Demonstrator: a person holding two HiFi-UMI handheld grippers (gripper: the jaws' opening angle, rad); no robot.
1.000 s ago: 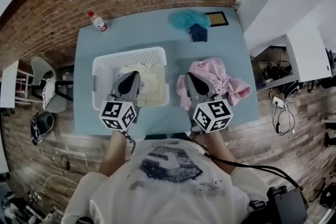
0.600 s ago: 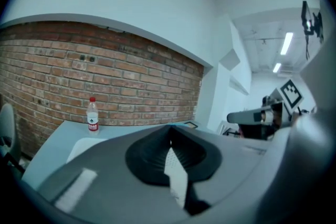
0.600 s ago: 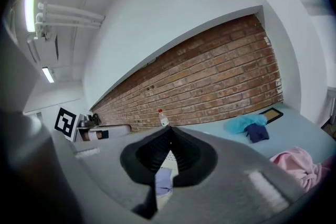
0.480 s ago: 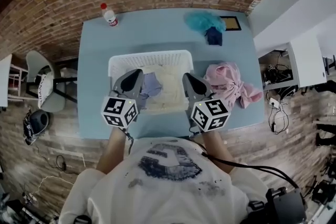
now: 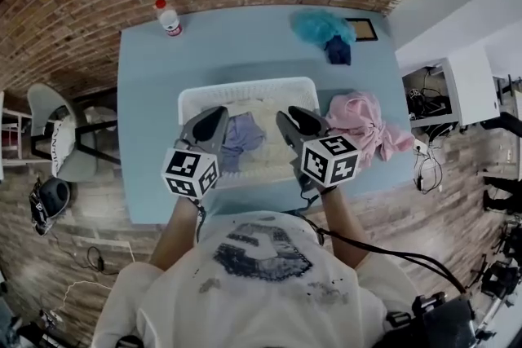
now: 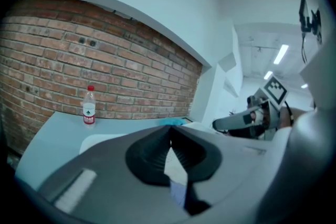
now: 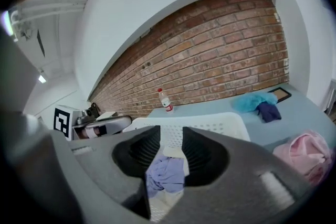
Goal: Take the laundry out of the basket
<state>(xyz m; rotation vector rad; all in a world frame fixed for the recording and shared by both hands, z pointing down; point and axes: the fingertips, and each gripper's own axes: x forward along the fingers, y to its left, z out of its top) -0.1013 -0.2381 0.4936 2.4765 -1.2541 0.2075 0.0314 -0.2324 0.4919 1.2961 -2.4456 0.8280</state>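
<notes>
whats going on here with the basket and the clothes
A person holds the left hand-held gripper and the right hand-held gripper over a white laundry basket on a blue table. A pink garment already lies on the table right of the basket; a lavender garment and cream laundry lie inside. The left one is shut and empty; the right one's jaws have just been opening above the lavender garment, gripping nothing.
</notes>
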